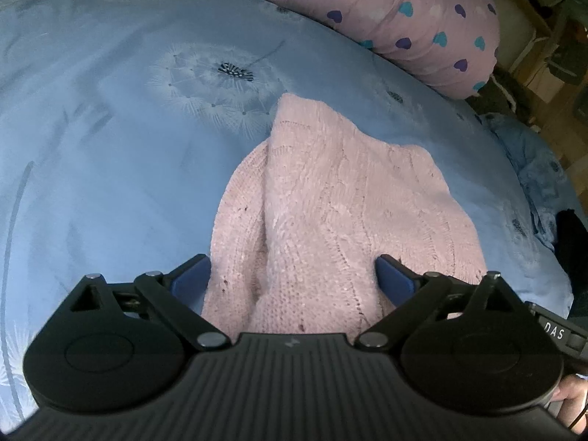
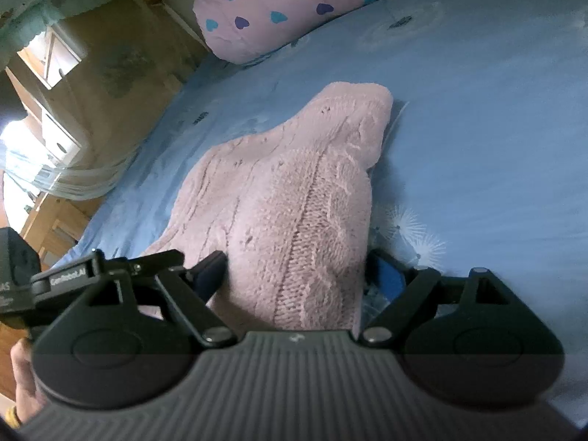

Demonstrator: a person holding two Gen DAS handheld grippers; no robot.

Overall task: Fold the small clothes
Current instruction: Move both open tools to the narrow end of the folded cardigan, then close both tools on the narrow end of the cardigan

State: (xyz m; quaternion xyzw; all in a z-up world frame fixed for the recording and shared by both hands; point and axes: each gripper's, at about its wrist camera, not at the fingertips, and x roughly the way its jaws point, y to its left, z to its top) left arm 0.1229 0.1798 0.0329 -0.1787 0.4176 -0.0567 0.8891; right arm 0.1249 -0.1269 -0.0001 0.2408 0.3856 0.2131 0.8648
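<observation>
A pink cable-knit garment (image 1: 330, 202) lies folded lengthwise on the blue bedsheet (image 1: 92, 147), narrowing toward its far end. My left gripper (image 1: 294, 275) stands open over the near end, its blue pads on either side of the knit and not pressing it. In the right wrist view the same garment (image 2: 286, 191) runs away from me. My right gripper (image 2: 297, 272) is open too, with the knit lying between its fingers and the right pad on the sheet (image 2: 477, 110) beside it.
A pink pillow with heart prints (image 1: 404, 11) (image 2: 279, 7) lies at the far edge of the bed. The bed's edge drops off at the left of the right wrist view toward wooden furniture (image 2: 55, 51). A hand (image 2: 22, 378) holds the gripper.
</observation>
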